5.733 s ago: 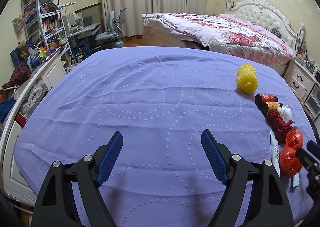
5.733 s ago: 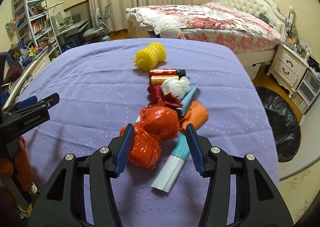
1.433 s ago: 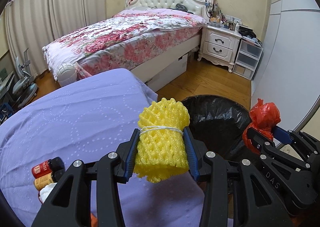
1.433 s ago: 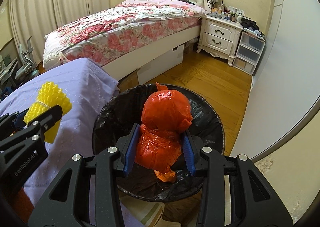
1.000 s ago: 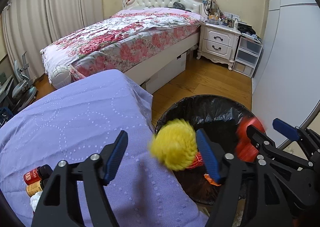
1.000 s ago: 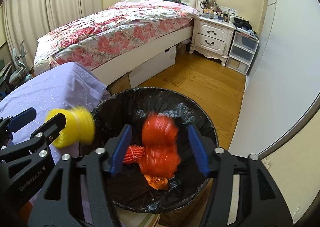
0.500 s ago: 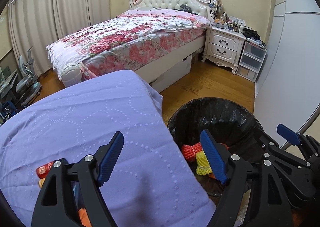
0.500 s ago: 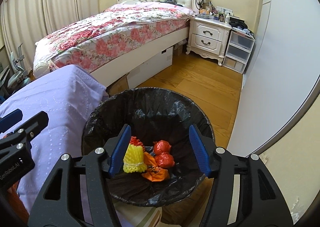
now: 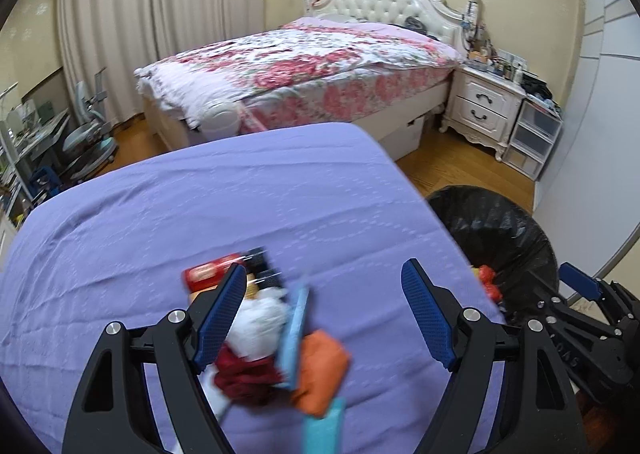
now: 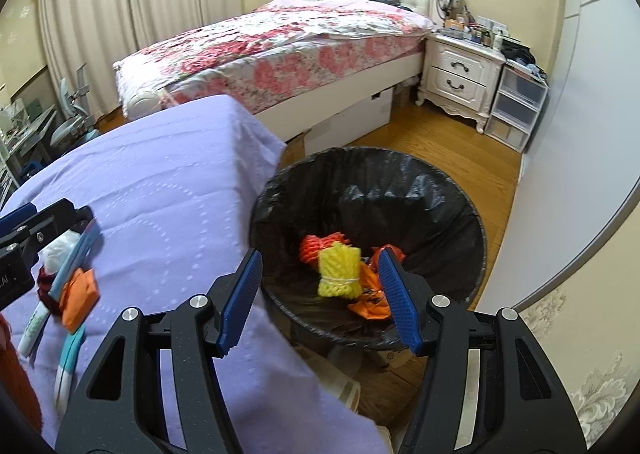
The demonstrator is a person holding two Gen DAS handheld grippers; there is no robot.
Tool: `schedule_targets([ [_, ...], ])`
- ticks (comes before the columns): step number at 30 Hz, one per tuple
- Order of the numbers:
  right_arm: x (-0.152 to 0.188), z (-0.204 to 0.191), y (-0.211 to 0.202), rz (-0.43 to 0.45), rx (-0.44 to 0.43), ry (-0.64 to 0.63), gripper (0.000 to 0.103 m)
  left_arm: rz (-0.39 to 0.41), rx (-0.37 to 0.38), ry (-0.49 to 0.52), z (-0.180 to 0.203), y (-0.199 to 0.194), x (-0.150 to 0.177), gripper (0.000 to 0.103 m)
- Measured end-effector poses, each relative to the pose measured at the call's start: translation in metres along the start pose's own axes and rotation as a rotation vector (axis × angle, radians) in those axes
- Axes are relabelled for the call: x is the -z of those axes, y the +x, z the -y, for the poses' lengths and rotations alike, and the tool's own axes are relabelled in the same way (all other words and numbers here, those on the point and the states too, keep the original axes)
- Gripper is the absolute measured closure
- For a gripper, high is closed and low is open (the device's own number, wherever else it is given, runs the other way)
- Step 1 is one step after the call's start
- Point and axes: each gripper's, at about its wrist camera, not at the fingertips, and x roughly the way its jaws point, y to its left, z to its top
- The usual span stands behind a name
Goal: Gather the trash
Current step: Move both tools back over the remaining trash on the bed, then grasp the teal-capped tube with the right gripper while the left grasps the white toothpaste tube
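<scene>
My left gripper [image 9: 324, 314] is open and empty above a blurred pile of trash on the purple table [image 9: 200, 205]: a red bottle [image 9: 208, 274], a white wad [image 9: 260, 324], a dark red scrap [image 9: 248, 378], an orange piece [image 9: 320, 366] and a teal tube [image 9: 294, 330]. My right gripper [image 10: 320, 298] is open and empty over the near rim of the black-lined bin [image 10: 368, 189]. In the bin lie the yellow foam net [image 10: 339, 272], an orange net [image 10: 320, 246] and red bags [image 10: 376, 294]. The pile also shows in the right wrist view [image 10: 76, 286].
The bin [image 9: 496, 221] stands on the wood floor at the table's right edge. A floral bed [image 9: 304, 65] and white nightstand [image 9: 480, 113] are behind. A desk chair [image 9: 88, 133] is at far left. A white wall panel [image 10: 592, 93] is on the right.
The yellow net and red bag dropped from the grippers into the bin. Both grippers opened. The left gripper has swung left, back over the table's trash pile; the right has shifted slightly left.
</scene>
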Motion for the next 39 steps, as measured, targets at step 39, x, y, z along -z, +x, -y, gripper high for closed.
schedule_targets([
  [39,0.075,-0.17,-0.046,-0.087,-0.247,-0.274,0.044,-0.081,-0.154,-0.223,-0.149,-0.045,0.099,0.026],
])
